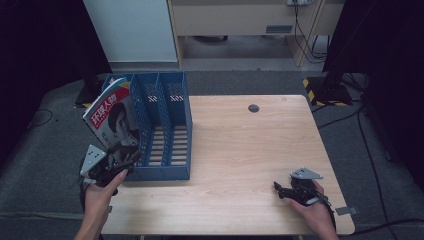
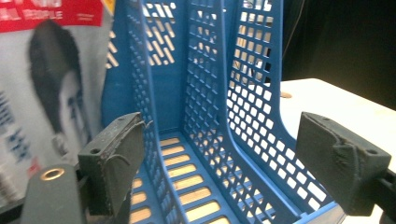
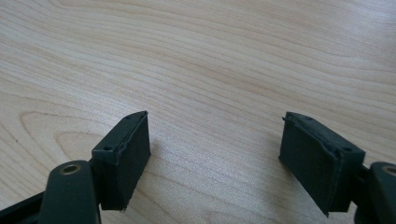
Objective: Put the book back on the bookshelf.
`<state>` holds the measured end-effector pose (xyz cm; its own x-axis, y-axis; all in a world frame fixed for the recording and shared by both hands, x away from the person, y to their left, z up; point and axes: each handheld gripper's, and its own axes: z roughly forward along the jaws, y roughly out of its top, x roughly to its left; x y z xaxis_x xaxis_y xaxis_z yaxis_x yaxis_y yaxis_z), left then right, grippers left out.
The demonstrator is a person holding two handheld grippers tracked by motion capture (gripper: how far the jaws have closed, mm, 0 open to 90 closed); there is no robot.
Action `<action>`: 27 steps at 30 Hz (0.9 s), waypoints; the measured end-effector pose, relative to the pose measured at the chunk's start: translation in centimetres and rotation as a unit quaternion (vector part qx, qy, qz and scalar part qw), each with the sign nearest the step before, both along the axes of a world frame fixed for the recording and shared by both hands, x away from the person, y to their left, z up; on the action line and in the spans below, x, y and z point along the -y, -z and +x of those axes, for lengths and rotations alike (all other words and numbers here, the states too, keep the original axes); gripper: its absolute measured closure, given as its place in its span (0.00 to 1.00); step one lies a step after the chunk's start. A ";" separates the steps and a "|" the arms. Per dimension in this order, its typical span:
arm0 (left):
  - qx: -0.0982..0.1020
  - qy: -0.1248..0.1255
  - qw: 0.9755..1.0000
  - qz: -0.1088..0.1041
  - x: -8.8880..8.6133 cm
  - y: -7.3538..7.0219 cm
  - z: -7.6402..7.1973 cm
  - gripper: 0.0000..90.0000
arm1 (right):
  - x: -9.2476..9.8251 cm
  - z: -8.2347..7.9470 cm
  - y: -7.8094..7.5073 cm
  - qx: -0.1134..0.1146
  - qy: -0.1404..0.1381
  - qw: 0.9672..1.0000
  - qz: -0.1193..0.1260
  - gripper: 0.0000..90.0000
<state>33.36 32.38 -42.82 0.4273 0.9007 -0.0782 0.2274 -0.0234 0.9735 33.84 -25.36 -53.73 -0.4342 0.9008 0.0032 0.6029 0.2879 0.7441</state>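
left gripper (image 1: 131, 159) jaws wide, empty; magazine (image 1: 114, 119) stands upright just left of them in blue file rack (image 1: 170, 125). right gripper (image 1: 281, 190) gaping, empty, well apart.

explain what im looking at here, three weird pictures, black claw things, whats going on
A person sits at a wooden table with a hand-held two-jaw gripper in each hand. The high view looks down from above. The other two come from cameras riding on each gripper, looking along its black jaws. The left gripper is by a blue file rack, where a magazine leans in the leftmost slot; its jaws stand open with nothing between them, facing the rack's slots. The right gripper rests open over bare wood. Nothing is held.
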 end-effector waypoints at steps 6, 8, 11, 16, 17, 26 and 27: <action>-0.006 0.017 1.000 0.009 1.2 -0.2 0.5 0.14 | 0.0 0.0 0.0 0.000 0.000 1.000 0.000 0.27; -0.011 0.023 1.000 0.014 1.7 -0.3 0.7 0.13 | 0.0 0.0 0.0 0.000 0.000 1.000 0.000 0.27; -0.018 0.039 0.999 0.020 2.7 -0.5 1.1 0.10 | -0.1 -0.1 0.0 -0.002 0.000 1.000 0.001 0.27; -0.024 0.054 0.998 0.026 3.8 -0.9 1.5 0.06 | -0.1 -0.2 0.0 -0.002 -0.003 1.000 0.000 0.27; -0.025 0.057 0.998 0.027 4.0 -0.9 1.6 0.05 | -0.1 -0.2 0.0 -0.001 -0.002 1.000 0.001 0.27; -0.036 0.075 0.996 0.037 5.5 -1.0 2.2 0.04 | -0.2 -0.2 0.0 -0.001 -0.001 1.000 0.001 0.26; -0.037 0.076 0.996 0.038 5.8 -1.0 2.3 0.04 | -0.2 -0.2 0.0 -0.001 -0.001 1.000 0.000 0.26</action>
<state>35.66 26.61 -41.85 0.5547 0.8306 -0.0489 0.2873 -0.1360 0.9481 33.68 -25.19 -53.74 -0.4354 0.9002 0.0050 0.6042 0.2881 0.7429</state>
